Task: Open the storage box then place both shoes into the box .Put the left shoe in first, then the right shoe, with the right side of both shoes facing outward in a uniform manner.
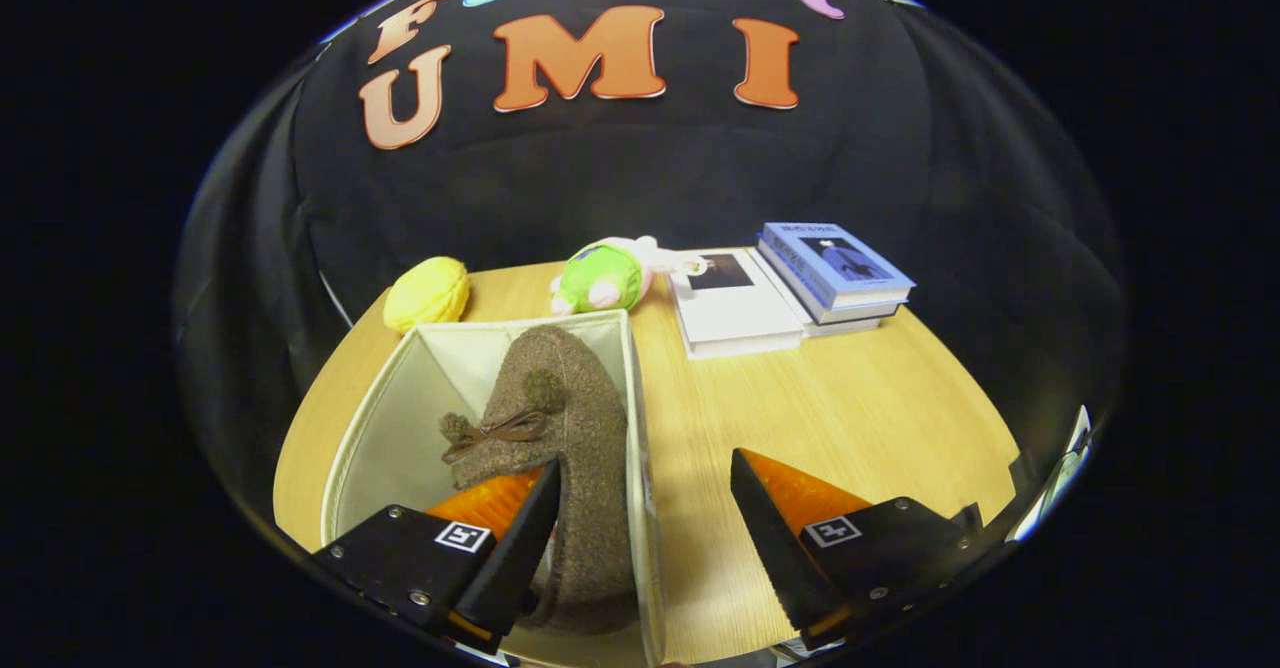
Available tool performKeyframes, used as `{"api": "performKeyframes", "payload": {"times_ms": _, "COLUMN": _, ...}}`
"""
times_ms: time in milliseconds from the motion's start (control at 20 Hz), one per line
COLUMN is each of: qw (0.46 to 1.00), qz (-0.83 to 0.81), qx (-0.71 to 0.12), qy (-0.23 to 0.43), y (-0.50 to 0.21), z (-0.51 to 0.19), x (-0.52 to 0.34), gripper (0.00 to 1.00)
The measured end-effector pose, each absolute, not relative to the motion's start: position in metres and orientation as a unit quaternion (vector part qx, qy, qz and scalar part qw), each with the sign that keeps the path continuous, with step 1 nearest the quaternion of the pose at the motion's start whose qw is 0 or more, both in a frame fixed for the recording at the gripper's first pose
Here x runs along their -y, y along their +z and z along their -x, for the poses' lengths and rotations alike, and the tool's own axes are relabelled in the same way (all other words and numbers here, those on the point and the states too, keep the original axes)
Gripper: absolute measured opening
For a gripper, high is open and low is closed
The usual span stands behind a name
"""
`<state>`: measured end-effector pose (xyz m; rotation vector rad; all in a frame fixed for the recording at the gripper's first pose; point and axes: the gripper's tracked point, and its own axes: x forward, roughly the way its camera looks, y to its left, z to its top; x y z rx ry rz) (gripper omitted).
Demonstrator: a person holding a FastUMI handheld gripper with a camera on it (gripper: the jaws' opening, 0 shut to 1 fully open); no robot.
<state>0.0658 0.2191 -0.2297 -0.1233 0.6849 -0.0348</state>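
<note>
Gripper: the gripper (640, 508) stood spread wide, holding nothing; its left finger (510, 558) hung over the box, touching or just beside the shoe, the right one over bare bench.
Shoe: a brown fuzzy shoe (565, 448) with a bow stood on edge inside the box, against its right wall.
Storage box: the cream fabric box (385, 428) was open on the wooden bench (850, 418).
Beyond the box: a yellow plush (427, 293), a green plush toy (603, 276) and stacked books (800, 283).
</note>
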Motion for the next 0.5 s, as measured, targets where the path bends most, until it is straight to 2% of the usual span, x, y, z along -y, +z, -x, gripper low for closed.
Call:
{"api": "performKeyframes", "payload": {"times_ms": 200, "qw": 0.93, "qz": 0.047, "qx": -0.365, "qy": 0.014, "y": -0.235, "z": -0.059, "x": -0.218, "gripper": 0.98}}
{"api": "performKeyframes", "payload": {"times_ms": 500, "qw": 0.95, "qz": 0.028, "qx": -0.31, "qy": 0.024, "y": -0.193, "z": -0.058, "x": -0.214, "gripper": 0.98}}
